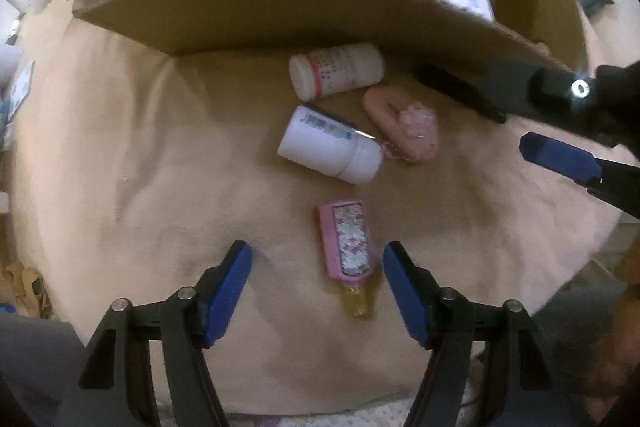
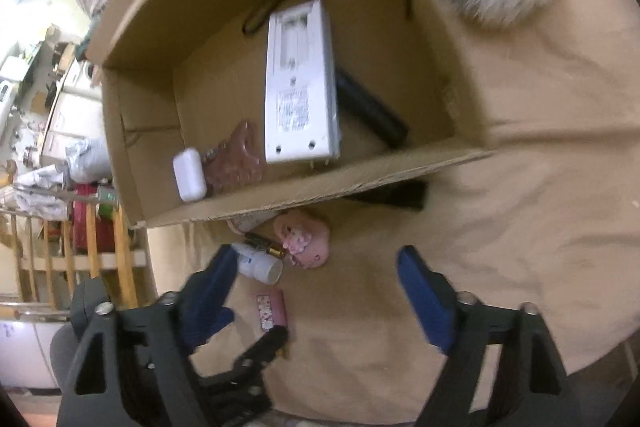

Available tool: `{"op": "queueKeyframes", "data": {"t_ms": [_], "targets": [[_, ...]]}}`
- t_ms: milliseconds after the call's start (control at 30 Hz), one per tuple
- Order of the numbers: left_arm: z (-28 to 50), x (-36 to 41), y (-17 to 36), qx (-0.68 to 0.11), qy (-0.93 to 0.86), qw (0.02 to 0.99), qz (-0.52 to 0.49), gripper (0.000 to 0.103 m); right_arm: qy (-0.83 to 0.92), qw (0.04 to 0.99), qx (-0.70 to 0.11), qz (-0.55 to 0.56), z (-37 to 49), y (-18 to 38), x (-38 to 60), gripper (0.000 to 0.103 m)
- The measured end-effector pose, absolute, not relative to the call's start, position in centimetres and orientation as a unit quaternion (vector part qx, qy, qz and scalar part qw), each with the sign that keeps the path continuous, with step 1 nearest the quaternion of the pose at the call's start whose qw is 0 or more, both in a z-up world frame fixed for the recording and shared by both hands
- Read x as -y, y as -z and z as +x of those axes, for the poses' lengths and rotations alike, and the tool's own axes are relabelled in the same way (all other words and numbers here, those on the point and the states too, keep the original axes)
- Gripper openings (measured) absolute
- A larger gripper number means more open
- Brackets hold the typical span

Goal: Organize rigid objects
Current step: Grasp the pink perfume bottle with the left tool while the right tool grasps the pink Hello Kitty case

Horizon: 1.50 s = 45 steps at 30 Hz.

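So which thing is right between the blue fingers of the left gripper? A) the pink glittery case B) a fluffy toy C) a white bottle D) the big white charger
A: the pink glittery case lies on the blanket in the gap of the open left gripper; both white bottles lie farther off, near the box.

Both wrist views look steeply down, close over the bed (image 1: 120,147). Left faces the bottles; right faces into the cardboard box (image 2: 132,131). Both share the pink case (image 1: 347,242).
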<state>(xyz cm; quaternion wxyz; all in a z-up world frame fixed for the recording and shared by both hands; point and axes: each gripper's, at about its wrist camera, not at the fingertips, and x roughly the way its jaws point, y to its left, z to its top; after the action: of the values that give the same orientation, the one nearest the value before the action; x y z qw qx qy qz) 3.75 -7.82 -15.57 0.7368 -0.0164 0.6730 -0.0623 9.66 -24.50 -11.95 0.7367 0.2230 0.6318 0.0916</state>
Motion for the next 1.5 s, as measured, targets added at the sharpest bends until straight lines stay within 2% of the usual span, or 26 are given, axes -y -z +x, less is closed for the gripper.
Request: {"op": "queueKeyframes", "data": {"t_ms": [100,133,167,333,633,733,1500], "targets": [[3.8,7.5,15.8,-0.671,0.052,0.739,-0.02,0.04,-0.095,0.728,-0.647,0.206,10.3,13.0,23.2,0.08],[3.8,7.4,15.8,-0.671,0.05,0.74,-0.016,0.028,-0.096,0.728,-0.649,0.199,10.5,13.2,22.7,0.076],[3.8,7.3,15.7,-0.671,0.049,0.74,-0.015,0.023,-0.096,0.727,-0.652,0.192,10.7,13.5,22.3,0.074],[4.2,5.7,15.4,-0.664,0.024,0.747,-0.01,0.023,-0.09,0.721,-0.67,0.152,11.7,15.5,20.3,0.064],[5.9,3.3,15.4,-0.667,-0.012,0.745,-0.027,0.023,-0.079,0.74,-0.662,0.087,12.5,16.7,17.9,0.063],[6.1,3.2,15.4,-0.667,-0.011,0.744,-0.03,0.023,-0.069,0.748,-0.658,0.056,12.5,16.6,17.7,0.039],[5.4,3.3,15.6,-0.657,-0.001,0.754,-0.002,0.023,-0.055,0.747,-0.661,0.042,6.1,15.3,18.0,0.038]]}}
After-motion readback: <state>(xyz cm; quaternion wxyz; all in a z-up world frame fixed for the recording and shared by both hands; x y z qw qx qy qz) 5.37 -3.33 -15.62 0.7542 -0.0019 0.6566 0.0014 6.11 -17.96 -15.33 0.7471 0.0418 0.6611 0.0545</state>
